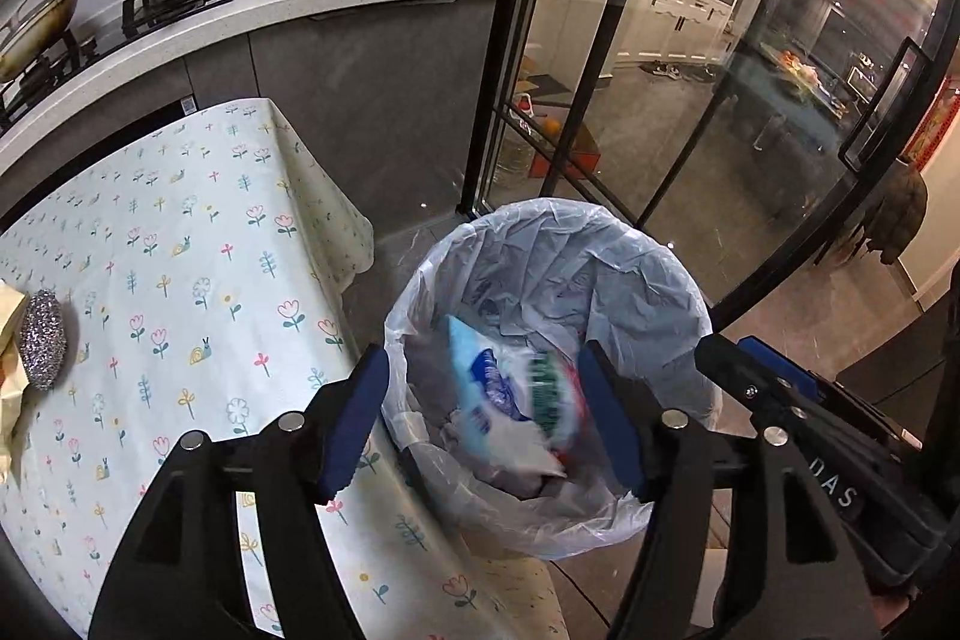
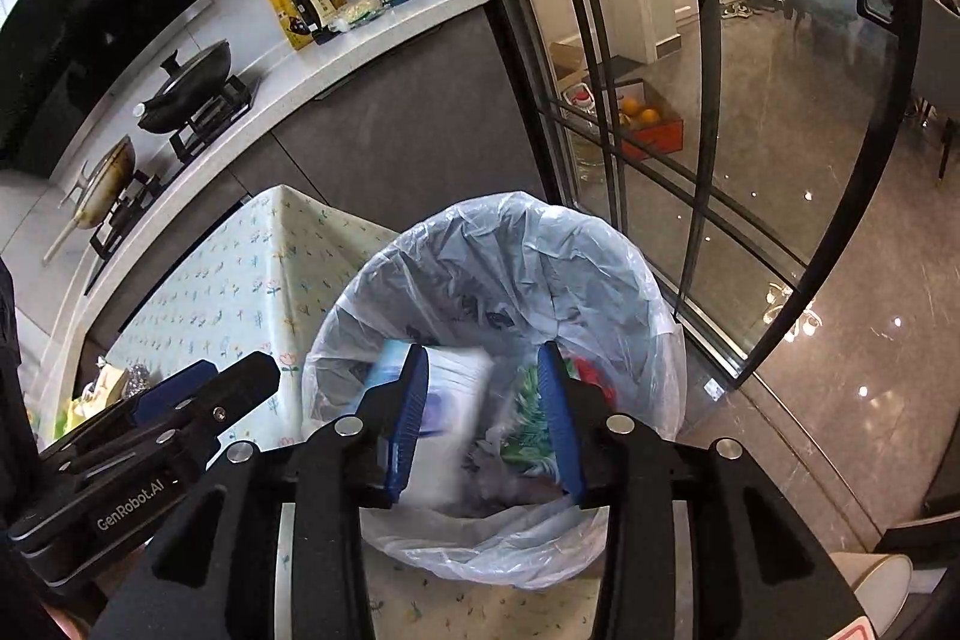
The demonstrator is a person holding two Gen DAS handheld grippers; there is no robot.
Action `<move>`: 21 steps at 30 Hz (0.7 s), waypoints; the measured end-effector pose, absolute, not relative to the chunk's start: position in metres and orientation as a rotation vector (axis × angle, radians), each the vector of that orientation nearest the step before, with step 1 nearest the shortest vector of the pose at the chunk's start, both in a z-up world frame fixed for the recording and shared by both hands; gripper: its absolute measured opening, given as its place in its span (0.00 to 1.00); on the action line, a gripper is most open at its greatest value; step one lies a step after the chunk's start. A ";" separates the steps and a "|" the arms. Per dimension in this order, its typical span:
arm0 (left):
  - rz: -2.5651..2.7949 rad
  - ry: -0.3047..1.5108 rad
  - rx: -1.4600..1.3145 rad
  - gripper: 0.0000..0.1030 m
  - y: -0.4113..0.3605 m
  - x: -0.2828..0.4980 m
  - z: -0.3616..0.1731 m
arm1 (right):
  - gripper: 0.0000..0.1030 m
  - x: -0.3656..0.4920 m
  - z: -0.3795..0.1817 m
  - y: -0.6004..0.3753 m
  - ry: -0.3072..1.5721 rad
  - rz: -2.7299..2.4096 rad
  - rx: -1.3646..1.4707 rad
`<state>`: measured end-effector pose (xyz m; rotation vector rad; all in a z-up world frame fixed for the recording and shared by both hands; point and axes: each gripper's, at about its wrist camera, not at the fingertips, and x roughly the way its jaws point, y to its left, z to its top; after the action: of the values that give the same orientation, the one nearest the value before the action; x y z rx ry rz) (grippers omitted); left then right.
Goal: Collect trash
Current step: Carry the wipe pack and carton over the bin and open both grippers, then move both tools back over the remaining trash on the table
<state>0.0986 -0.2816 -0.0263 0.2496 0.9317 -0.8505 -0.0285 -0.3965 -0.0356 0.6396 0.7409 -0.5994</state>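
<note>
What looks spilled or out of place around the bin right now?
Nothing spilled. The trash packet is inside the lined bin, with both claws open above it. A steel scourer and yellow wrapper remain on the tablecloth.

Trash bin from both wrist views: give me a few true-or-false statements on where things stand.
1. The trash bin has a clear plastic liner. True.
2. The blue-and-white packet is clamped in the left gripper. False: the jaws stand apart and the blurred packet is down in the bin.
3. The right gripper hangs over the bin mouth. True.
4. A metal scourer lies in the bin. False: it is on the floral tablecloth.
5. The bin stands on the table. False: it stands on the floor beside it.
</note>
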 end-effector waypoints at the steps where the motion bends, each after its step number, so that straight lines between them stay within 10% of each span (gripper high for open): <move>1: -0.850 0.929 0.250 0.60 -0.281 0.099 -0.025 | 0.39 -0.028 -0.034 -0.395 0.738 -0.600 0.638; 21: -0.734 0.886 0.153 0.62 -0.198 0.124 0.003 | 0.56 -0.005 0.005 -0.323 0.695 -0.520 0.531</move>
<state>0.1244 -0.1980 0.0026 0.1527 0.8856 -0.7337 -0.0050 -0.3230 0.0048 0.5308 0.6952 -0.5196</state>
